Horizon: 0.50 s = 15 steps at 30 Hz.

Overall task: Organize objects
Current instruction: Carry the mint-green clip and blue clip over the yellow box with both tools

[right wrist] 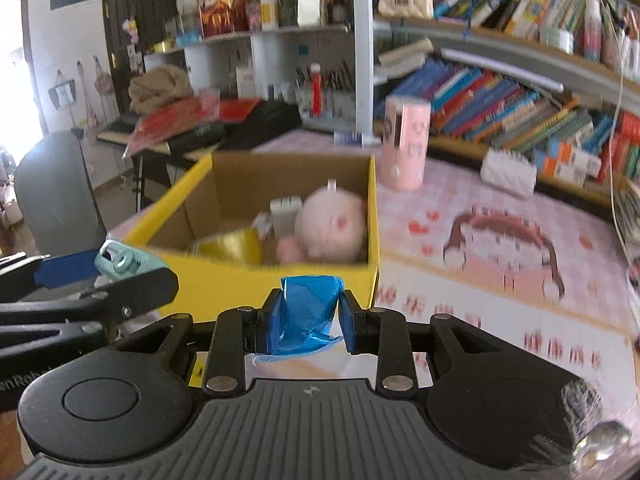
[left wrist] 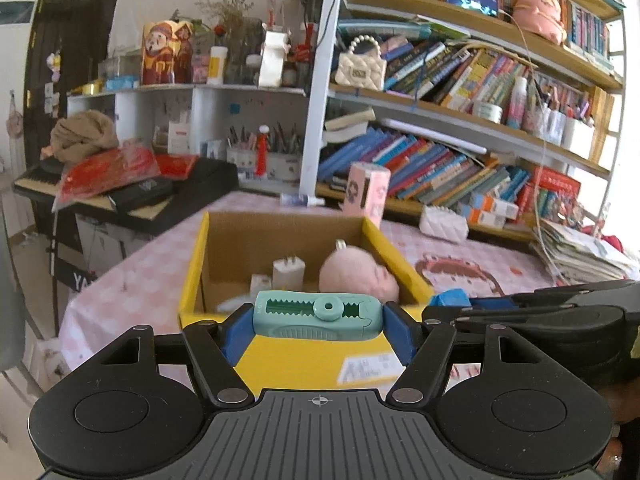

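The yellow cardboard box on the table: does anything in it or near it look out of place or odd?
Nothing stands out. The yellow cardboard box stands upright and open, with a pink plush toy and a white plug adapter lying inside; nothing looks spilled or damaged.

The left gripper (left wrist: 318, 322) has black linkage arms with silver round pivot pins, blue finger pads (left wrist: 234, 332) and two round black discs flanking a grey ribbed base with a small crosshair mark. The right gripper (right wrist: 306, 312) is built alike, with blue pads (right wrist: 347, 322); clear crinkled wrap and a silver knob sit right of its base.
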Available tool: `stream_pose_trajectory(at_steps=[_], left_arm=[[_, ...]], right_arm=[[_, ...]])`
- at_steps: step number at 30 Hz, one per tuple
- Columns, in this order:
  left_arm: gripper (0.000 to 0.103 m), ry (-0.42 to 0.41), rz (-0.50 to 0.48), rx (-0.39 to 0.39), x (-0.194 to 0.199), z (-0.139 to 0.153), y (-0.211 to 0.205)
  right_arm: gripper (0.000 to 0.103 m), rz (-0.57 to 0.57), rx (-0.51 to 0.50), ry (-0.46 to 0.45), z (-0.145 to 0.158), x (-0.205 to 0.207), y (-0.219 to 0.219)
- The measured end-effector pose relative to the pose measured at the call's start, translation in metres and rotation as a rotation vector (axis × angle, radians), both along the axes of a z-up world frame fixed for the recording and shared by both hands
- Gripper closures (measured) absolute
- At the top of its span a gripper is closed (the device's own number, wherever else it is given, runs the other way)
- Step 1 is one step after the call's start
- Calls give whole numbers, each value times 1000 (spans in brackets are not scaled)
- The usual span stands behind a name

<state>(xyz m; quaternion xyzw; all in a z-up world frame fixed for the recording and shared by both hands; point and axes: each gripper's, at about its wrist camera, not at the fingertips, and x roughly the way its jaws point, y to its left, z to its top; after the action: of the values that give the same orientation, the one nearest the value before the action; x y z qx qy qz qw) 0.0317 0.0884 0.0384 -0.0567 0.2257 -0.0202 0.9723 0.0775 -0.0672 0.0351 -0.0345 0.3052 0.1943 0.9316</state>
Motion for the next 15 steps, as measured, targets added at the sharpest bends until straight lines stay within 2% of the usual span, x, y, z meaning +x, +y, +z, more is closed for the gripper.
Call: stream_pose_trajectory(at_steps=[8, 15], left_arm=[[34, -3, 57, 28, 43, 1, -5], [34, 27, 111, 59, 78, -11, -10]], right_arm=[[76, 33, 22, -58, 16, 54, 1], [76, 95, 16, -62, 14, 98, 7]])
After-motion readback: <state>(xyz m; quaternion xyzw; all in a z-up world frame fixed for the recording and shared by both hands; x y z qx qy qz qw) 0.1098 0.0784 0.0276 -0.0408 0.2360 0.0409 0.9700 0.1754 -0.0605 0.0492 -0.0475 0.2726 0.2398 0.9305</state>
